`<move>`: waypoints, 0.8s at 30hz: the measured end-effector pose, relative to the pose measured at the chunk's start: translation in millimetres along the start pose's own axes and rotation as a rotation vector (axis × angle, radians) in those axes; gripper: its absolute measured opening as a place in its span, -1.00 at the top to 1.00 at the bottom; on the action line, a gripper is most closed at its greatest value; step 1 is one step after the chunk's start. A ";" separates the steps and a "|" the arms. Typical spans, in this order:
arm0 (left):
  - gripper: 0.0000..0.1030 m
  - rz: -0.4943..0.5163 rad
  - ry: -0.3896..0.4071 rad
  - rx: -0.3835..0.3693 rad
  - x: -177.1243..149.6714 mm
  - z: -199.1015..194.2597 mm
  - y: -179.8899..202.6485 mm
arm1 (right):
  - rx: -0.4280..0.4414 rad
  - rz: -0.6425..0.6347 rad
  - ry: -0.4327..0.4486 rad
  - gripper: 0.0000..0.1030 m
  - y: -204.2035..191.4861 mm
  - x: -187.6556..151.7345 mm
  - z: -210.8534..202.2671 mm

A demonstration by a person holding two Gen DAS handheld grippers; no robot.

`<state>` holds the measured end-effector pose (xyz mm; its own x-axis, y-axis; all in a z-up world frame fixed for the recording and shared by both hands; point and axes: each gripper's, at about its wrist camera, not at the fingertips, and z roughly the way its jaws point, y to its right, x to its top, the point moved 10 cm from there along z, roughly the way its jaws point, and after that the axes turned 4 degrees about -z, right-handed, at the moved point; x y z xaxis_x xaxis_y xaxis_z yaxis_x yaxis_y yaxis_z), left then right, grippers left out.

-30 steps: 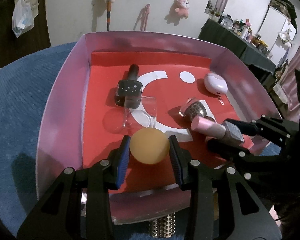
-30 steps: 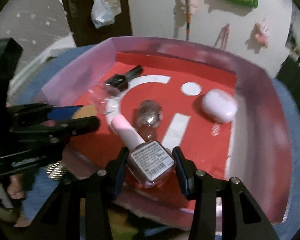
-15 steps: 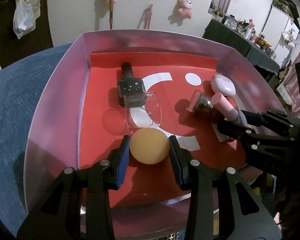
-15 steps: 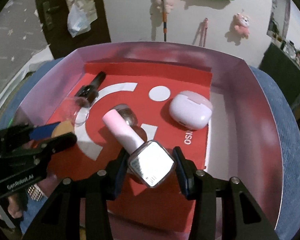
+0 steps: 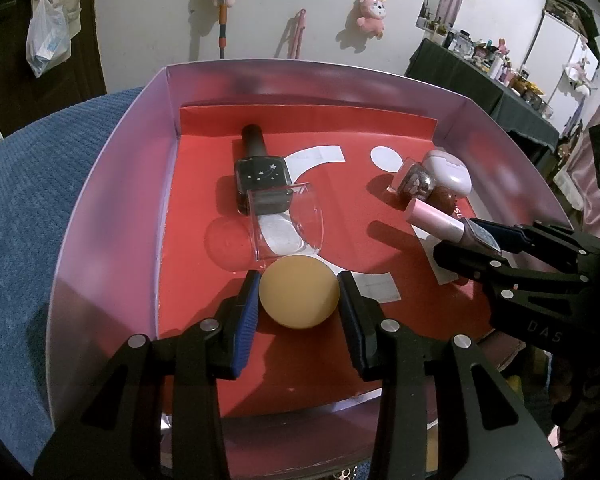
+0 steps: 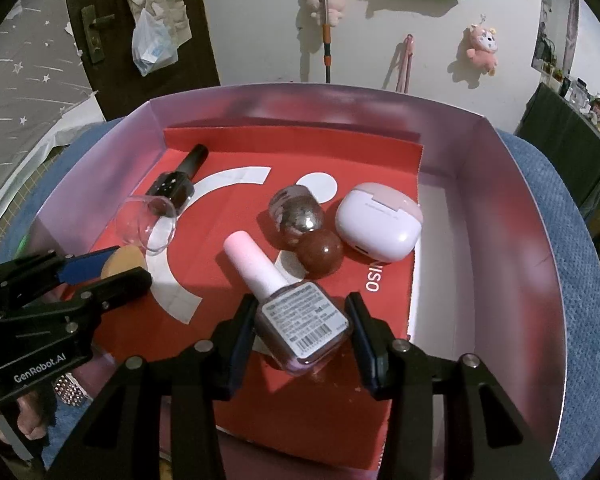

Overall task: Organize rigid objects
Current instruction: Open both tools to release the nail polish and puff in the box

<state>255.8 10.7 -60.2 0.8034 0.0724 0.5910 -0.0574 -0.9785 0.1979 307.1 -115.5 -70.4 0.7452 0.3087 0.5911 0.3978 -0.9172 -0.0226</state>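
Observation:
A pink-walled box (image 5: 112,216) with a red liner holds the items. My left gripper (image 5: 299,304) is shut on an orange sponge ball (image 5: 299,298) over the box's near left part; it also shows in the right wrist view (image 6: 122,262). My right gripper (image 6: 302,334) is shut on a pink-capped nail polish bottle (image 6: 296,312), low over the liner at the near right; the bottle also shows in the left wrist view (image 5: 448,226). Its cap points toward the middle of the box.
Inside the box lie a black nail polish bottle (image 5: 262,172), a clear plastic cup on its side (image 5: 286,226), a brown bottle with a round cap (image 6: 300,222) and a lilac earbud case (image 6: 380,222). The box (image 6: 512,264) sits on a blue cushion (image 5: 24,200).
Both grippers have moved forward over the box, each keeping its object. The right gripper has lowered the pink-capped bottle toward the liner near the brown bottle.

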 end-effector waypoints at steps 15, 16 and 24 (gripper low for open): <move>0.28 0.007 0.002 0.009 2.6 -0.9 0.2 | 0.008 0.008 0.005 0.05 -2.0 0.4 0.0; 0.21 0.006 0.001 0.008 3.0 -1.2 0.2 | 0.009 0.008 0.005 0.05 -2.1 0.5 0.1; -0.18 0.023 0.019 0.013 2.7 -6.0 2.2 | 0.012 0.015 0.006 0.01 -0.7 0.3 -1.7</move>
<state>254.3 9.9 -53.6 0.7908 0.0535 0.6097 -0.0676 -0.9824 0.1739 306.1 -115.2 -68.8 0.7475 0.2936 0.5958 0.3934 -0.9185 -0.0409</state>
